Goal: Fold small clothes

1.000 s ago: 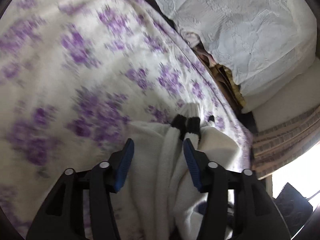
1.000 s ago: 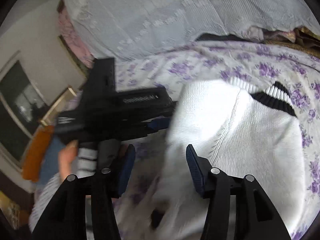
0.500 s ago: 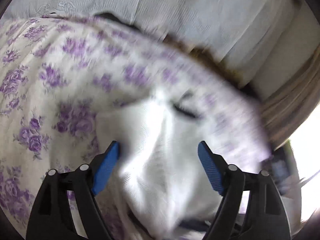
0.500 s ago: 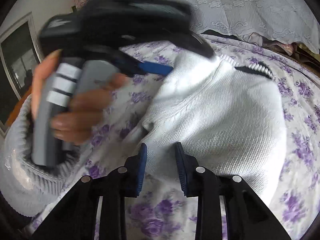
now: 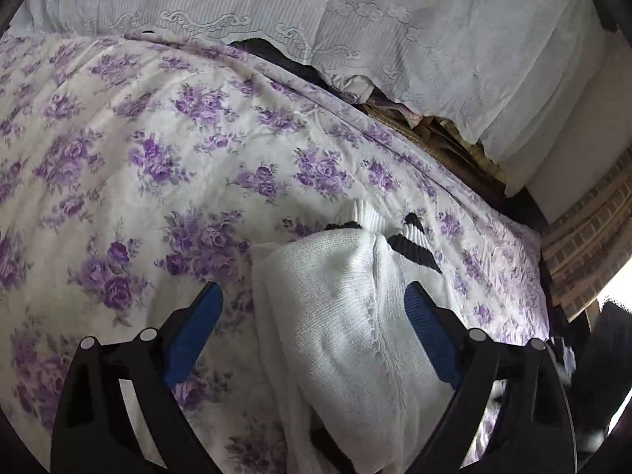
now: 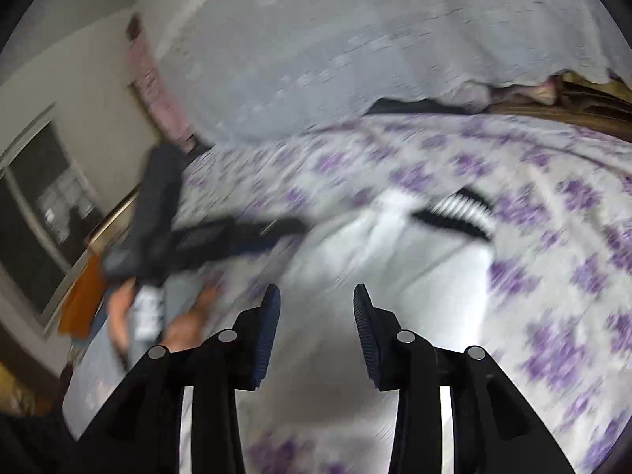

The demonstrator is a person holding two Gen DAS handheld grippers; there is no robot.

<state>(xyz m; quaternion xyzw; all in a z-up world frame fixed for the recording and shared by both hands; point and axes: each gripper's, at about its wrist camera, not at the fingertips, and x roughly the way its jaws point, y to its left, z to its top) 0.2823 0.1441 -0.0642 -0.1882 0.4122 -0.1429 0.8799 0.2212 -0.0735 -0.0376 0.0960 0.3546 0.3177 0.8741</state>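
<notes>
A white knit sweater [image 5: 347, 316] with black-striped ribbed cuffs [image 5: 414, 245] lies bunched on the purple-flowered bedsheet [image 5: 158, 166]. My left gripper [image 5: 314, 316] hovers over it, its jaws opening wide. The sweater lies between and below the blue pads [image 5: 197, 328], which do not press it. The right wrist view is blurred by motion. There my right gripper [image 6: 316, 316] hangs above the sweater [image 6: 414, 276], jaws opening, nothing pinched. A hand [image 6: 185, 316] holds the left gripper [image 6: 276, 235] at that view's left.
A white lace-covered heap [image 5: 395, 19] rises along the back of the bed, with brown folded cloth [image 5: 446, 134] wedged under it. Brick-patterned fabric [image 5: 584, 245] hangs at the right. In the right wrist view a dark framed pane [image 6: 43, 205] and something orange [image 6: 83, 300] stand at the left.
The left jaws spread wide and drew back from the sweater, which now lies loose. The right jaws narrowed, then parted again as that gripper swung sideways, blurring its view.
</notes>
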